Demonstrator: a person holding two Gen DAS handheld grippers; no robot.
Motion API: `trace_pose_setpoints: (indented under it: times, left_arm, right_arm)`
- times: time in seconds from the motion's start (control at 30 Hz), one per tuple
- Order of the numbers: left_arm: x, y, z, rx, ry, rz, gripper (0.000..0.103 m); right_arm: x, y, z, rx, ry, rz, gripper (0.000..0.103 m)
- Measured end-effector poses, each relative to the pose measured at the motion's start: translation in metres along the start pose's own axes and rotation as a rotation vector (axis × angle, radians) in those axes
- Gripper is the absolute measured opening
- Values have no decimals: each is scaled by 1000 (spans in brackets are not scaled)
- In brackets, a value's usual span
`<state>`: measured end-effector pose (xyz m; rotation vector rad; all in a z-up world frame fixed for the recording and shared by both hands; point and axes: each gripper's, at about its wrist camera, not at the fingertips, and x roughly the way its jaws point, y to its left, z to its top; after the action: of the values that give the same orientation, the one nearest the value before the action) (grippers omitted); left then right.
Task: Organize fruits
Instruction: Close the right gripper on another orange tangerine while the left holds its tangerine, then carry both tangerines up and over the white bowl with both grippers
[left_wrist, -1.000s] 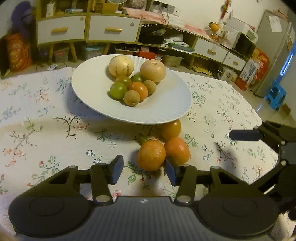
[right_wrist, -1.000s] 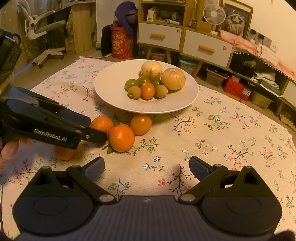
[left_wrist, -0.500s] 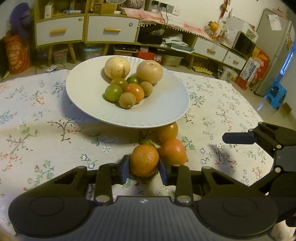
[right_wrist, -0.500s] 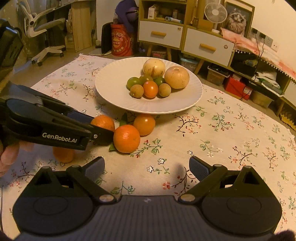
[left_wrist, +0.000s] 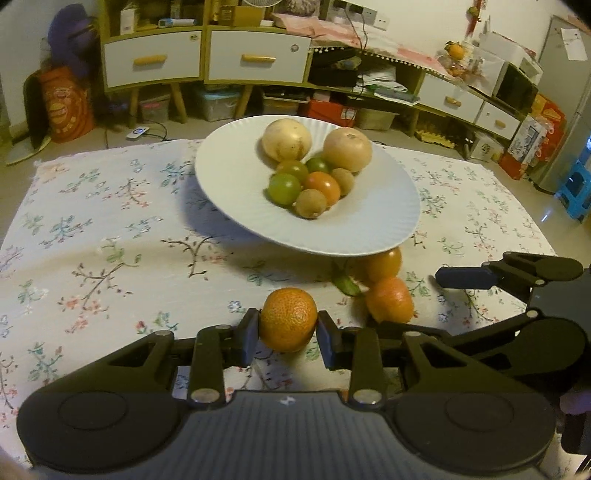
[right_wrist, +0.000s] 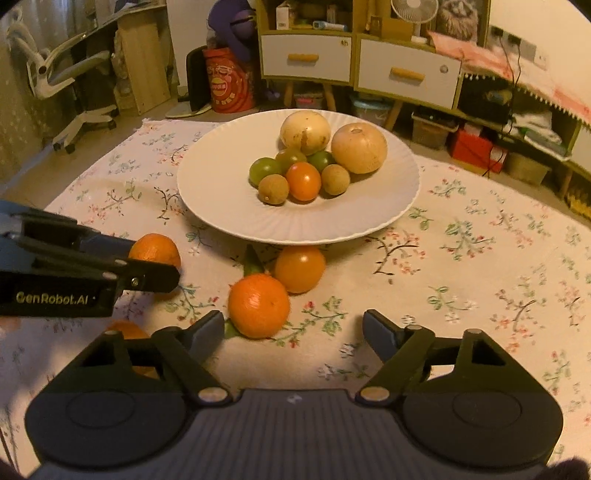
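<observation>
My left gripper (left_wrist: 287, 332) is shut on an orange (left_wrist: 289, 319) and holds it just above the floral cloth, left of the other loose fruit; it shows in the right wrist view (right_wrist: 157, 251) too. A white plate (left_wrist: 229, 206) behind holds two large pale fruits, green ones, small brown ones and an orange-red one. Two more oranges (left_wrist: 389, 300) (left_wrist: 384, 263) lie by the plate's near rim. My right gripper (right_wrist: 293, 332) is open, with an orange (right_wrist: 258, 305) lying just ahead between its fingers. Another orange (right_wrist: 300, 268) lies behind it.
A further orange (right_wrist: 123, 329) lies low at the left behind the right gripper's finger. The left gripper's body (right_wrist: 55, 273) reaches in from the left. The right gripper (left_wrist: 517, 273) shows at the right of the left wrist view. Cabinets stand beyond the table.
My left gripper closed on the orange and has carried it left, away from the other two. My right gripper has moved closer to the loose oranges.
</observation>
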<state>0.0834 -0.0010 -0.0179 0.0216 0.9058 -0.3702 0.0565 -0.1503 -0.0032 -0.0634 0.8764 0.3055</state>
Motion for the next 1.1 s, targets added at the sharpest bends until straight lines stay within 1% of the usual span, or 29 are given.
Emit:
trace_pose_setpoints:
  times: [0.13,0.23,0.3,0.53,0.7,0.83,0.9,1.1]
  left_arm:
    - [0,3,1,-13,10,8,21]
    - [-1,3,2,-17,11,6,21]
    - [-1,1,2,-16,9,5,21]
    - [0,1,3,-21,8,8,21]
    - [0,3,4,-22,11,10,21]
    - [0,3,4,-17,16,11,21]
    - [1,3,4,-18,17,12,21]
    - [1,3,4,-17,17,12,21]
  right_arm:
    - [2,7,1,-1,5,8,75]
    - [3,9,3,3,3,7,72]
    - [4,10,4,9,2,4,68]
    - [5,14,7,-1,1,7,57]
    - [5,15,8,-1,5,23,45]
    - [4,16,9,-5,10,30,40]
    - [3,16,9,-7,12,32,34]
    - [2,14,10,7,22,36,34]
